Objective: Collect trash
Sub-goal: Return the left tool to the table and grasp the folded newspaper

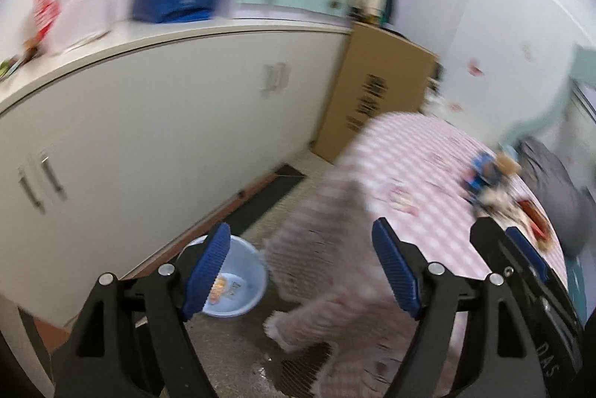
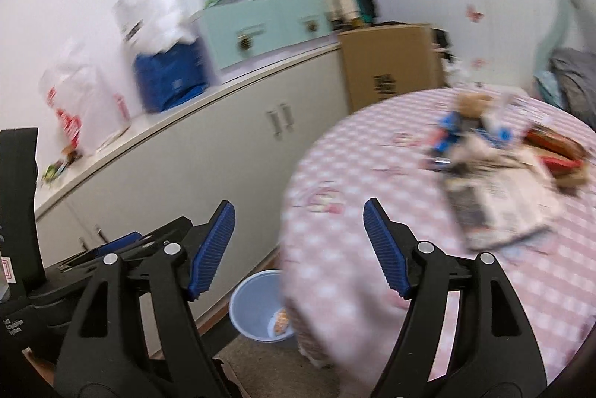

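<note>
A light blue bin stands on the floor beside the round table, with an orange wrapper inside; it also shows in the right wrist view. A blurred pile of trash, blue wrappers and paper, lies on the pink checked tablecloth, and shows far right in the left wrist view. My left gripper is open and empty above the floor near the bin. My right gripper is open and empty at the table's edge. The right gripper also shows in the left wrist view.
A long white cabinet runs along the left, with plastic bags and a blue bag on top. A cardboard box stands by its far end. A grey cloth lies beyond the table.
</note>
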Demonstrator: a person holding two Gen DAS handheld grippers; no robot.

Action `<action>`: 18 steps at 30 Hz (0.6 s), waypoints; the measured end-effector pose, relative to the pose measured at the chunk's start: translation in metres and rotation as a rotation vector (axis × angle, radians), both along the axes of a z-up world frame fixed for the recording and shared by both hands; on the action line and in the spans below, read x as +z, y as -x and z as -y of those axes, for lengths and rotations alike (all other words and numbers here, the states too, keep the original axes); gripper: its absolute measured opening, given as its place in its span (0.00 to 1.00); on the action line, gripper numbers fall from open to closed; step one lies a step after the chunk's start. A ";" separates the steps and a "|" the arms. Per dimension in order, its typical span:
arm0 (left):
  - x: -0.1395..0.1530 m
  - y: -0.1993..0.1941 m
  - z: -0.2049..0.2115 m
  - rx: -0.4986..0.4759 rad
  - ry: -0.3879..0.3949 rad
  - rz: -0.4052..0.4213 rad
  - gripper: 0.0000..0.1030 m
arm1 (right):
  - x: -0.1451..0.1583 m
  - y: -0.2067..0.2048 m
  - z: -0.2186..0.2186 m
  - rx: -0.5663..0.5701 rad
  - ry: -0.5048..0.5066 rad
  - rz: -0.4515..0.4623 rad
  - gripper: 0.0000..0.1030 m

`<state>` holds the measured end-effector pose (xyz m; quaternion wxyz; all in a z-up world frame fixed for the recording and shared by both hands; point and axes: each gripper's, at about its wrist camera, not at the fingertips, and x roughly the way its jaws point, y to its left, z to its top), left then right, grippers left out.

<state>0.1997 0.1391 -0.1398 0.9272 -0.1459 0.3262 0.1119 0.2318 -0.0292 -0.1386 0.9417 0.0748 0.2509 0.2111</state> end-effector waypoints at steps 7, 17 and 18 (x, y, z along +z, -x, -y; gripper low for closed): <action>-0.007 -0.026 0.105 -0.264 -0.106 -0.059 0.76 | -0.006 0.005 0.108 -0.201 -0.021 -0.056 0.71; -0.032 -0.059 0.242 -0.548 -0.404 -0.097 0.77 | -0.024 0.001 0.217 -0.377 -0.074 -0.126 0.72; -0.034 -0.061 0.249 -0.555 -0.429 -0.099 0.77 | -0.025 -0.001 0.223 -0.379 -0.078 -0.129 0.72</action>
